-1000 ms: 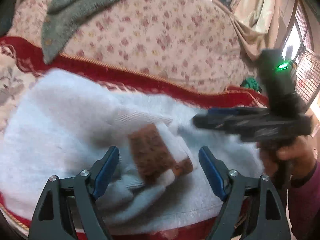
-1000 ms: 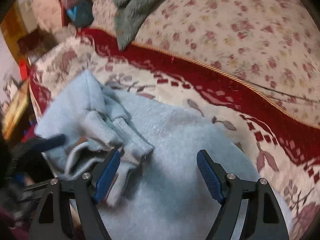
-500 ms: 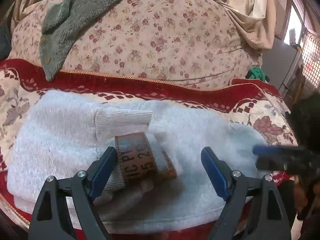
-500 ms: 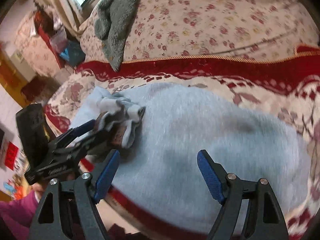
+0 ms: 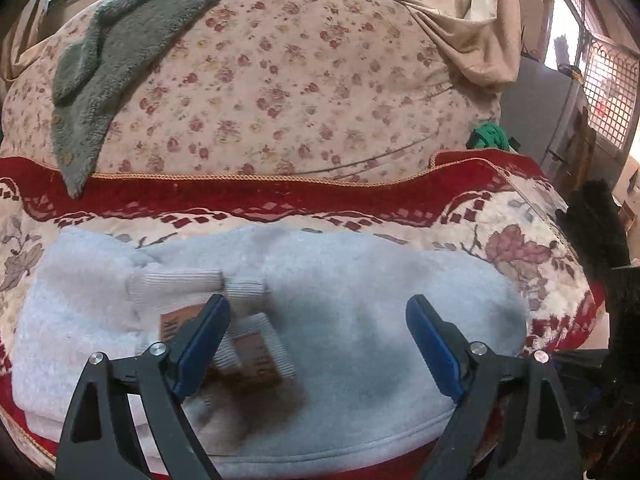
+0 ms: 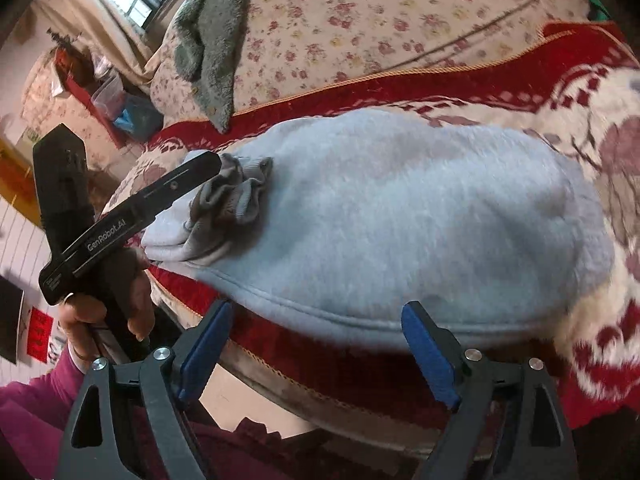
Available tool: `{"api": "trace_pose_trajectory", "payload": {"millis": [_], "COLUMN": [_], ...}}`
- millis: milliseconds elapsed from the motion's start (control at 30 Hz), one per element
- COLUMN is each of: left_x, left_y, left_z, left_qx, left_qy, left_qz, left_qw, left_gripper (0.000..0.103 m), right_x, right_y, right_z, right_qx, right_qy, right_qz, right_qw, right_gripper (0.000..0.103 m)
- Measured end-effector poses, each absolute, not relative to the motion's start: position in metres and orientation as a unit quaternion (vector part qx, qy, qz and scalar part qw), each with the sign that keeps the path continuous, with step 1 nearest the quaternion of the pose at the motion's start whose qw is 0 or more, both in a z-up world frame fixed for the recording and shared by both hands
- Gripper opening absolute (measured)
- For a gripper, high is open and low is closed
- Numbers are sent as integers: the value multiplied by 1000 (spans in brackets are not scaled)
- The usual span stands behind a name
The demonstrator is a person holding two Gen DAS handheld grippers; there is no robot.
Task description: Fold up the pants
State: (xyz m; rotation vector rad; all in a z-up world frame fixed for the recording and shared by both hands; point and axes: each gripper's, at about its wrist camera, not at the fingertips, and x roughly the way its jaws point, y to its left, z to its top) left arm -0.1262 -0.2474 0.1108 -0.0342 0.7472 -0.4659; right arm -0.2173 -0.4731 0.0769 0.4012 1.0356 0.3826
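Pale blue fleece pants [image 5: 360,280] lie folded across the sofa seat, their ribbed cuffs [image 5: 176,284] and a brown label [image 5: 256,360] resting on top at the left. My left gripper [image 5: 316,344] hovers over them with its jaws opening; nothing is gripped, and the cuffs lie below its left finger. In the right wrist view the pants [image 6: 400,220] fill the middle. My right gripper [image 6: 316,344] hangs over their near hem and the sofa's front edge, jaws opening and empty. The left gripper [image 6: 200,172] shows there above the bunched cuffs [image 6: 236,196], held by a hand [image 6: 104,304].
A red and cream patterned cover [image 5: 520,248] drapes the seat. Behind it rises a floral cushion [image 5: 280,80] with a grey fleece garment [image 5: 100,80] laid over it. A purple sleeve [image 6: 28,420] is at the lower left. Boxes and clutter [image 6: 100,92] stand beyond the sofa's left end.
The right gripper has swung away from the cuffs to the pants' near hem. The left gripper has drawn back and up; the cuffs now lie loose on the pants.
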Motion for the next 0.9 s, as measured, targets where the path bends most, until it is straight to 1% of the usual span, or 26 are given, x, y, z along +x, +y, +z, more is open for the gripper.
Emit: {"api": "trace_pose_trajectory", "payload": {"millis": [267, 500, 733, 900], "left_x": [-122, -114, -106, -98], "left_y": [-261, -268, -289, -304], "left_z": [104, 95, 90, 90], "left_qx": [-15, -26, -8, -1], "left_qy": [372, 388, 393, 403], "left_qz": [-230, -247, -291, -326], "left_qw": [899, 888, 872, 855], "left_gripper": [89, 89, 89, 89], "right_x": [-224, -233, -251, -253], "right_y": [-481, -489, -511, -529], "right_z": [81, 70, 38, 16], "right_qx": [195, 213, 293, 359], "right_qy": [472, 481, 486, 468], "right_qz": [157, 146, 117, 97], "right_qw": [845, 838, 815, 802], "right_gripper": [93, 93, 95, 95]}}
